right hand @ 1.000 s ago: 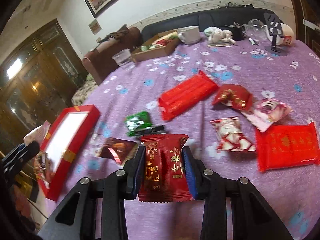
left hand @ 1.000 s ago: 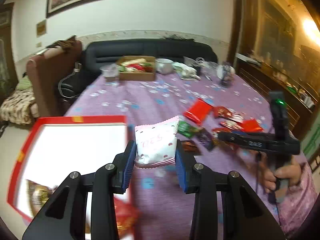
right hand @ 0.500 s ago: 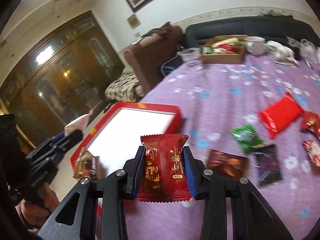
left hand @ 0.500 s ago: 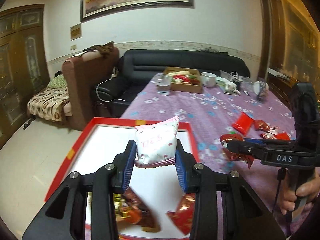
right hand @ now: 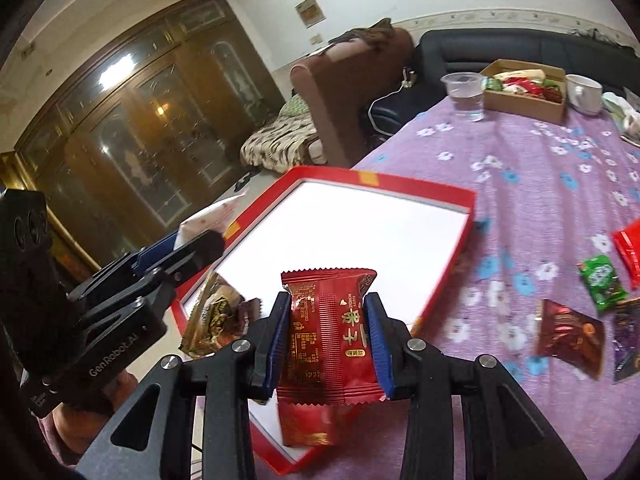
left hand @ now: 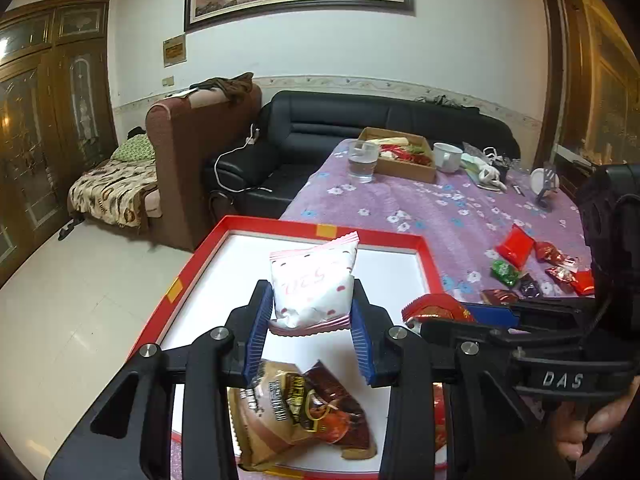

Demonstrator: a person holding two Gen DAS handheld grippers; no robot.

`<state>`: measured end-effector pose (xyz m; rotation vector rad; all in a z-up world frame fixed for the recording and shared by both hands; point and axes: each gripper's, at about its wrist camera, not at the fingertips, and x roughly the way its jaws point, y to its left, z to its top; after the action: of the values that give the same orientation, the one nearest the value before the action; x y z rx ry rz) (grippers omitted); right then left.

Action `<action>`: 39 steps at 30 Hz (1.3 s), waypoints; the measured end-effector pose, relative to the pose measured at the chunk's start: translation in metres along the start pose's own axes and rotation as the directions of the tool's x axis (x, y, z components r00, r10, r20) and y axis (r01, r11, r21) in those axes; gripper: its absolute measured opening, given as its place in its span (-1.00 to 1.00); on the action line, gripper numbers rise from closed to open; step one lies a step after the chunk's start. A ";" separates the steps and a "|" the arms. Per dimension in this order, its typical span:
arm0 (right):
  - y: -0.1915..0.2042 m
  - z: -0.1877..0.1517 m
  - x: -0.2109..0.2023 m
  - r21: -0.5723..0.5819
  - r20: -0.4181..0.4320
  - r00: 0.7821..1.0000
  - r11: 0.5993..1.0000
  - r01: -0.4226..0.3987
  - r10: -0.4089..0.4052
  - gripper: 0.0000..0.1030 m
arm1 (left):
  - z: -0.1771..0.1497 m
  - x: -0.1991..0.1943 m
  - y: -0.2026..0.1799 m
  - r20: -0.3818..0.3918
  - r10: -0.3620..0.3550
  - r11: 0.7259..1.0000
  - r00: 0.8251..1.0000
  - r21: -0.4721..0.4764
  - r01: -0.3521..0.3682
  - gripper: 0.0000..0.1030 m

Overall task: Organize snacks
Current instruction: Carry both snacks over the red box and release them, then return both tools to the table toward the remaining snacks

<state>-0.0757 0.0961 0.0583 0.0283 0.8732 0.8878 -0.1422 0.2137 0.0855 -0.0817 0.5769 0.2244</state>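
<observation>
My left gripper (left hand: 310, 322) is shut on a white snack packet with pink dots (left hand: 314, 286), held above the red box with a white floor (left hand: 320, 230). A brown packet and a dark red packet (left hand: 304, 408) lie in the box's near end. My right gripper (right hand: 328, 340) is shut on a dark red packet with gold lettering (right hand: 330, 332), over the near part of the same red box (right hand: 420, 190). From the right wrist view the left gripper (right hand: 192, 248) shows at the left with its white packet (right hand: 208, 218). Seen from the left wrist, the right gripper (left hand: 472, 316) comes in from the right.
Loose snacks (left hand: 532, 264) lie on the purple flowered tablecloth (left hand: 432, 208) right of the box. Far back stand a plastic cup (left hand: 362, 160), a cardboard box of snacks (left hand: 404, 158) and a white mug (left hand: 446, 156). A black sofa (left hand: 360, 120) and a brown armchair (left hand: 192, 148) stand beyond.
Both grippers have swung left from the loose snacks to over the red box, each still holding its packet. The right gripper now sits close beside the left one.
</observation>
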 end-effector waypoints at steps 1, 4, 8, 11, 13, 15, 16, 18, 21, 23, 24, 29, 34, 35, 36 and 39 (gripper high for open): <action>0.003 -0.001 0.003 -0.008 -0.006 1.000 1.000 -0.001 0.001 -0.28 | -0.001 0.002 0.002 -0.008 0.007 1.000 1.000 -0.003 -0.007 -0.28; 0.008 -0.002 0.009 -0.011 -0.024 1.000 1.000 -0.019 0.019 -0.23 | -0.004 0.005 0.006 -0.028 0.024 1.000 0.999 -0.016 -0.025 -0.19; 0.004 -0.002 0.002 0.010 -0.007 0.999 0.999 -0.048 0.048 -0.22 | -0.007 0.011 0.006 -0.051 0.025 0.999 0.998 -0.032 -0.027 -0.05; -0.009 -0.001 -0.012 0.040 0.034 0.999 0.998 -0.038 0.037 -0.22 | -0.006 0.012 0.002 -0.056 0.022 0.999 0.998 -0.030 -0.024 -0.04; -0.024 -0.001 -0.023 0.070 0.060 0.998 0.997 -0.013 0.009 -0.22 | -0.006 0.012 -0.002 -0.056 0.013 1.000 0.998 -0.025 -0.014 -0.02; -0.043 -0.002 -0.035 0.101 0.080 0.996 0.995 0.016 -0.024 -0.22 | -0.006 0.013 -0.010 -0.060 0.001 1.000 0.998 -0.010 -0.001 -0.01; -0.056 -0.003 -0.043 0.128 0.095 0.994 0.991 0.031 -0.044 -0.22 | -0.006 0.014 -0.015 -0.066 -0.004 1.000 0.998 0.002 0.005 0.01; -0.081 -0.007 -0.058 0.180 0.117 0.990 0.982 0.052 -0.074 -0.22 | -0.007 0.016 -0.025 -0.079 -0.011 1.000 0.997 0.028 0.014 0.10; -0.122 -0.018 -0.089 0.264 0.153 0.978 0.960 0.095 -0.138 -0.22 | -0.007 0.014 -0.037 -0.082 -0.031 0.999 0.996 0.039 0.034 0.35; -0.154 -0.028 -0.116 0.337 0.182 0.966 0.935 0.112 -0.182 -0.20 | -0.005 0.012 -0.045 -0.079 -0.051 0.998 0.996 0.041 0.055 0.42; -0.163 -0.032 -0.124 0.358 0.191 0.962 0.927 0.117 -0.195 -0.18 | -0.003 0.011 -0.051 -0.077 -0.065 0.997 0.995 0.046 0.069 0.42; -0.218 -0.058 -0.179 0.473 0.226 0.925 0.865 0.171 -0.306 -0.12 | 0.002 0.007 -0.097 -0.086 -0.116 0.980 0.990 0.155 0.128 0.43; -0.266 -0.091 -0.224 0.601 0.216 0.880 0.768 0.222 -0.423 -0.11 | -0.004 0.005 -0.142 -0.124 -0.180 0.945 0.976 0.253 0.206 0.43; -0.276 -0.098 -0.234 0.631 0.207 0.868 0.739 0.234 -0.451 -0.11 | -0.006 0.004 -0.149 -0.136 -0.189 0.937 0.973 0.270 0.220 0.43; -0.287 -0.104 -0.241 0.663 0.196 0.860 0.710 0.238 -0.472 -0.11 | -0.008 0.005 -0.159 -0.149 -0.195 0.928 0.969 0.293 0.232 0.43; -0.307 -0.116 -0.256 0.724 0.144 0.844 0.636 0.265 -0.516 -0.11 | -0.013 0.006 -0.176 -0.178 -0.208 0.909 0.962 0.329 0.258 0.43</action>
<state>-0.0318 -0.3168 0.0377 0.6047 0.7894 0.0814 -0.1030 0.0418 0.0742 0.1803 0.7329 -0.1214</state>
